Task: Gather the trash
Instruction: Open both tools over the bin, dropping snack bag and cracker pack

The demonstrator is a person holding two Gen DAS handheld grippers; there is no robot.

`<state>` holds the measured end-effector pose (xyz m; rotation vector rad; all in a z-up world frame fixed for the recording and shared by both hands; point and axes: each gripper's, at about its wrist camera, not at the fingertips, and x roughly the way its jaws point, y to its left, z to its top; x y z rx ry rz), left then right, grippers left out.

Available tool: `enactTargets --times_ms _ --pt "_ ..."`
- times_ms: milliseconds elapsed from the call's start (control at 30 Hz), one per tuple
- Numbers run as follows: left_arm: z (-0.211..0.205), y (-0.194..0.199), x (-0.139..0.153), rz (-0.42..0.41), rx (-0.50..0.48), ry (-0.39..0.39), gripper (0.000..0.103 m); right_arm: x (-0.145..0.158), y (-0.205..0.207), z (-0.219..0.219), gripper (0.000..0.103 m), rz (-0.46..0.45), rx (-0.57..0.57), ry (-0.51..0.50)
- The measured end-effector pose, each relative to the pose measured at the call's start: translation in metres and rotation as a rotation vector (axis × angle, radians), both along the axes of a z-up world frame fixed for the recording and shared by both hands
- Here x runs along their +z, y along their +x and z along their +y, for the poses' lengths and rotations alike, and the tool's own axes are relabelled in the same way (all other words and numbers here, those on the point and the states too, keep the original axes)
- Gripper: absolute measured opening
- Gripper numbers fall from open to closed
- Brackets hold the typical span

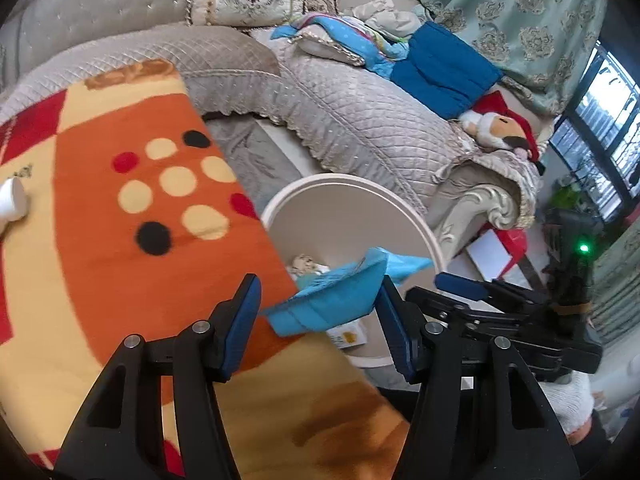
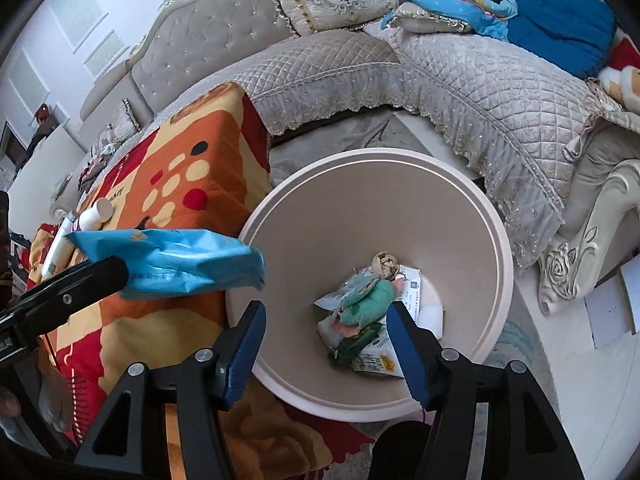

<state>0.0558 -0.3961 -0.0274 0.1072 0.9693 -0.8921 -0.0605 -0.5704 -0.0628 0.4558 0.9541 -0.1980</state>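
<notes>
Wrapper at the bin rim

I see the blue wrapper [image 2: 172, 260] over the bin [image 2: 496, 216] rim, between my left gripper's [image 1: 318, 312] parted jaws, grip uncertain; right gripper [image 2: 326, 344] gapes empty above the bin; light, crinkly, slippery; I'd pinch its edge.

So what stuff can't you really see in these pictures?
- Blue wrapper: the print is blurred in both wrist views, and whether a pad touches it is unclear.
- White bottle: cut off by the left wrist view's edge.
- Bin: its lowest trash is buried under other pieces, and the right gripper covers part.
- Carton: label too small.
</notes>
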Motion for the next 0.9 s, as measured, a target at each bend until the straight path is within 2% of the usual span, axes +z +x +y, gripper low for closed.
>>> enactTargets --times_ms 100,300,433,900 --pt "0.006 0.001 0.001 -0.004 0.028 -0.004 0.057 0.001 0.000 0.006 0.061 -0.002 0.014 -0.009" --pt "0.010 0.000 0.003 -0.009 0.025 -0.007 0.057 0.003 -0.001 0.013 0.061 0.001 0.011 -0.035" --pt "0.010 -0.004 0.006 -0.014 0.024 -0.017 0.064 0.006 -0.005 0.015 0.062 0.000 0.009 -0.048" --pt "0.021 -0.010 0.021 -0.067 0.072 -0.026 0.064 0.022 -0.019 0.022 0.063 -0.022 -0.003 -0.081"
